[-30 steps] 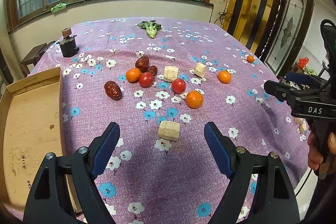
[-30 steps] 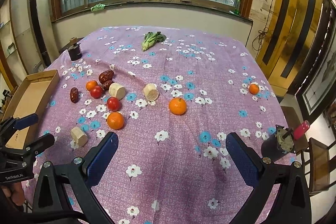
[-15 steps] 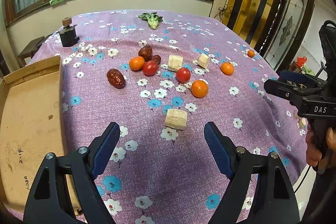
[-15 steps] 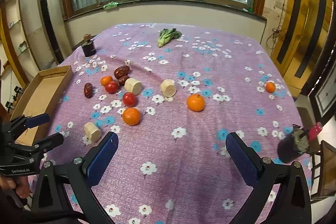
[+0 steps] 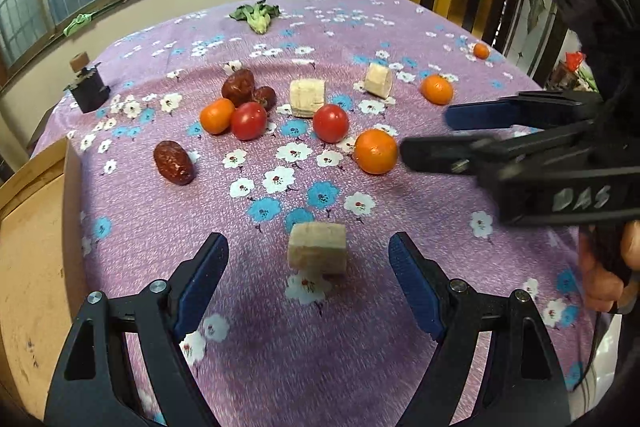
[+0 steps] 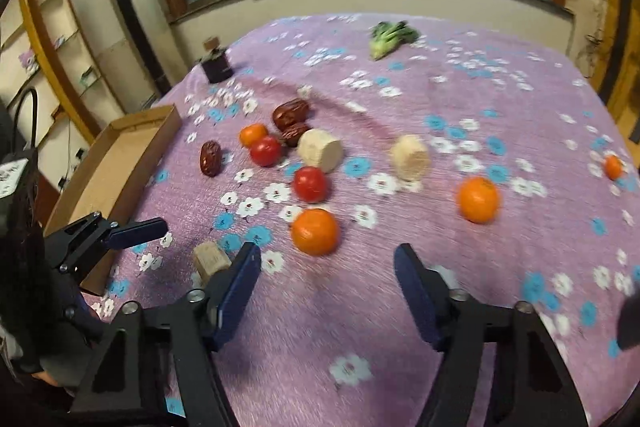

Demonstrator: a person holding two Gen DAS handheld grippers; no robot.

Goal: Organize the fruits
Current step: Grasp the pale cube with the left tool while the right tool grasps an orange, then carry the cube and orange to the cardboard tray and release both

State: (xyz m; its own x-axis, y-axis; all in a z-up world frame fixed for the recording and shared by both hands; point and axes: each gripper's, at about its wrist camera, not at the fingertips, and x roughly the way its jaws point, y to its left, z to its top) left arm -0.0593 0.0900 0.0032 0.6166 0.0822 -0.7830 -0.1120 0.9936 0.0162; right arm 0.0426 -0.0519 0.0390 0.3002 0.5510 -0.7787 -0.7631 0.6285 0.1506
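Observation:
Fruits lie on a purple flowered tablecloth (image 5: 360, 347). My left gripper (image 5: 308, 247) is open, and a pale cut chunk (image 5: 317, 253) sits on the cloth between its fingertips. My right gripper (image 6: 326, 259) is open and empty, just short of an orange (image 6: 315, 231). In the left wrist view the right gripper (image 5: 424, 133) reaches in from the right, beside that orange (image 5: 375, 151). Further back lie two tomatoes (image 5: 330, 123), red dates (image 5: 174, 163), more oranges (image 5: 436, 89) and two more pale chunks (image 5: 307, 97).
A shallow cardboard tray (image 5: 28, 267) stands at the table's left edge; it also shows in the right wrist view (image 6: 116, 167). A small dark jar (image 5: 86, 85) and a leafy green vegetable (image 5: 256, 17) lie at the far side. A small orange (image 6: 613, 167) lies far right.
Both grippers have moved forward and lower over the table. The left one now has the pale chunk between its fingers; the right one has closed in on the near orange.

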